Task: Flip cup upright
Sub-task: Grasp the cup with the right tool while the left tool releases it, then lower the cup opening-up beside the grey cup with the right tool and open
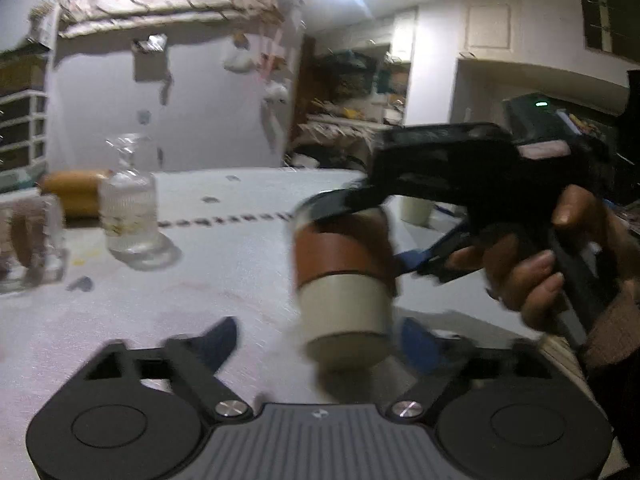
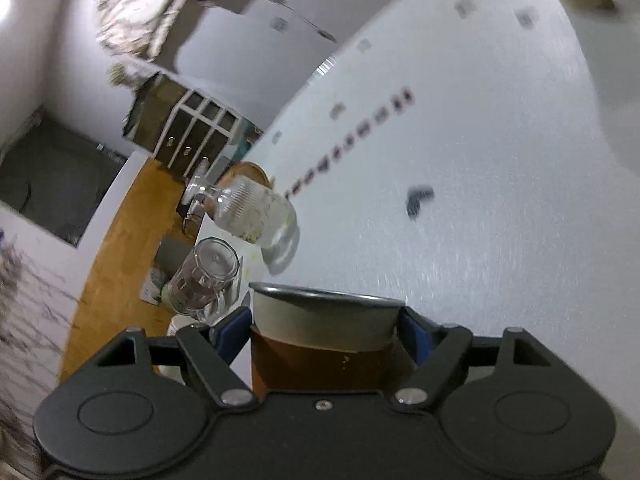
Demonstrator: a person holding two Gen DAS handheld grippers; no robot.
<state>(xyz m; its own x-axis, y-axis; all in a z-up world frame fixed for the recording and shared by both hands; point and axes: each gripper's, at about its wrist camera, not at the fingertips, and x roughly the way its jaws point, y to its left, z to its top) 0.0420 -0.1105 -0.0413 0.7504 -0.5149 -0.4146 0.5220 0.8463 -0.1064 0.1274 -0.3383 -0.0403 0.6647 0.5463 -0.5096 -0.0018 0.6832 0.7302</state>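
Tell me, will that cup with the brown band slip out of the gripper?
Probably not: the right gripper squeezes the cup from both sides at its brown sleeve, which likely adds grip. It looks light, perhaps empty.

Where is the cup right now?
The cup is off the white table, clamped in the right tongs. In the left wrist view it hangs right of centre, just above the open left tongs, right of the glass bottle.

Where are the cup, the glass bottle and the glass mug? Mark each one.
cup (image 1: pixel 340 256): left wrist view, on its brown sleeve.
glass bottle (image 1: pixel 127 204): left wrist view, on its ribbed body.
glass mug (image 2: pixel 202 278): right wrist view, on its side wall.
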